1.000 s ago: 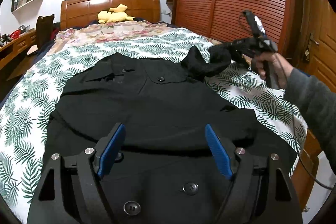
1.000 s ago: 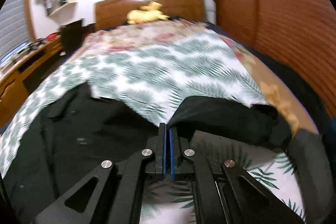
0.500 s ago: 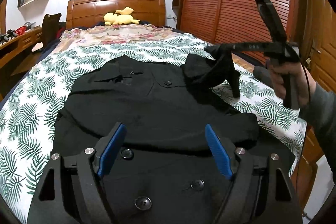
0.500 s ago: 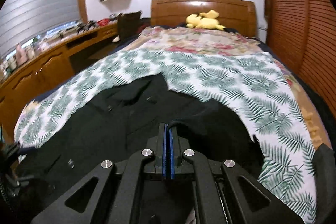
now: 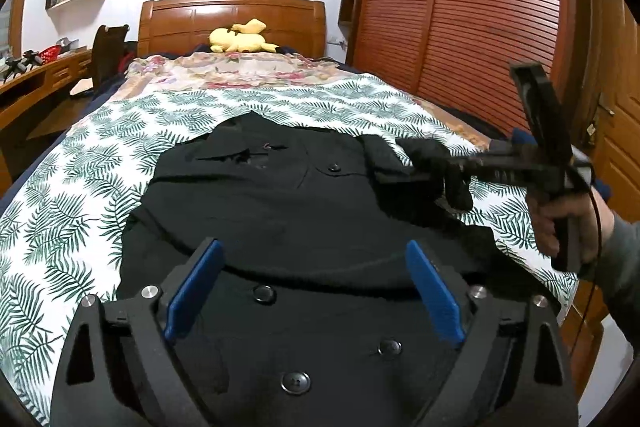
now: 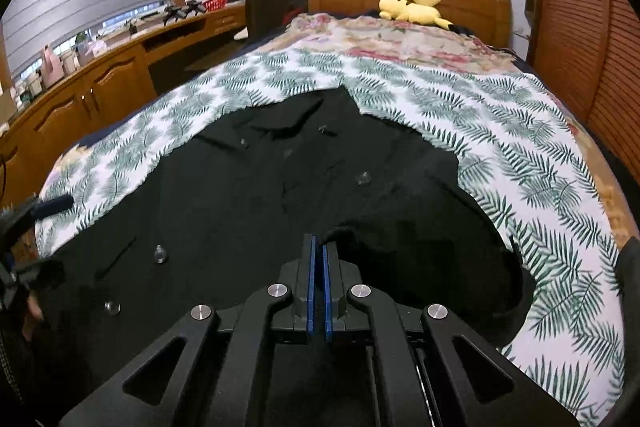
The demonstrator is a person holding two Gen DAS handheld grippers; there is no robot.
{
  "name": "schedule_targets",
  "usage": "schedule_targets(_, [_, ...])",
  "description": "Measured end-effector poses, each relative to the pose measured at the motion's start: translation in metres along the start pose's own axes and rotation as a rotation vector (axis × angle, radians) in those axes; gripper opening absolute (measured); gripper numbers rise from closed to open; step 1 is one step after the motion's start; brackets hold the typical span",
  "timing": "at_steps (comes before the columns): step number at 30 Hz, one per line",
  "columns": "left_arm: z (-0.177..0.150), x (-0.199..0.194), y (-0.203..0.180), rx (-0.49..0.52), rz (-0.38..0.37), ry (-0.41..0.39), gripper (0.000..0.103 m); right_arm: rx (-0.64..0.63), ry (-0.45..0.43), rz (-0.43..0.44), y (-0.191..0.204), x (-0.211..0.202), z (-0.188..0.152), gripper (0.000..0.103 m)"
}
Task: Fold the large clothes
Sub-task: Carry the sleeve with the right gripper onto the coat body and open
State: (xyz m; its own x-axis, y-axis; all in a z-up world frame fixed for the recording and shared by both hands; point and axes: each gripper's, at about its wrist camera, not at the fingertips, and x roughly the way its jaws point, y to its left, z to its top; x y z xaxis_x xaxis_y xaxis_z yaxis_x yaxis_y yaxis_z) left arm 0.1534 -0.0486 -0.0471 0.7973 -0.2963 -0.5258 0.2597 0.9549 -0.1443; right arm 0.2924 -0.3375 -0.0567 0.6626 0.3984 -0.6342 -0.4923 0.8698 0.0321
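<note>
One black coat (image 5: pixel 280 211) is spread flat on the leaf-print bed (image 5: pixel 72 195), buttons up. Left gripper (image 5: pixel 314 287) is held above the coat's lower front, jaws spread wide, nothing between them. Right gripper (image 6: pixel 318 255) is pressed together on the sleeve (image 5: pixel 432 163), lifted over the coat's right side. Yellow plush toy (image 5: pixel 240 41) is seen at the headboard.

Black coat (image 5: pixel 288 211) and yellow plush (image 5: pixel 240 41) on bed (image 5: pixel 72 187).
</note>
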Motion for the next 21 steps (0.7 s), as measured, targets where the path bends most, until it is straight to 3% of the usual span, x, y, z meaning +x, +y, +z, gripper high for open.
schedule_targets(8, [0.0,-0.008,0.004,0.012,0.012,-0.021,0.093,-0.013,0.016,-0.009,0.017,-0.012,-0.009,0.006])
schedule_targets(13, [0.0,-0.008,0.006,0.006,-0.005,-0.016,0.093,-0.033,-0.013,-0.01,0.018,-0.03,-0.012,0.027])
schedule_targets(15, [0.0,-0.008,0.005,0.011,-0.007,-0.017,0.093,-0.041,-0.035,-0.03,0.012,-0.036,-0.011,0.047])
schedule_targets(16, [0.0,-0.009,0.004,0.014,-0.008,-0.018,0.093,-0.038,-0.042,-0.045,0.007,-0.038,-0.011,0.05])
schedule_targets(21, [-0.001,-0.007,0.001,0.025,-0.011,-0.012,0.093,-0.018,-0.029,-0.13,-0.025,-0.044,-0.005,0.052])
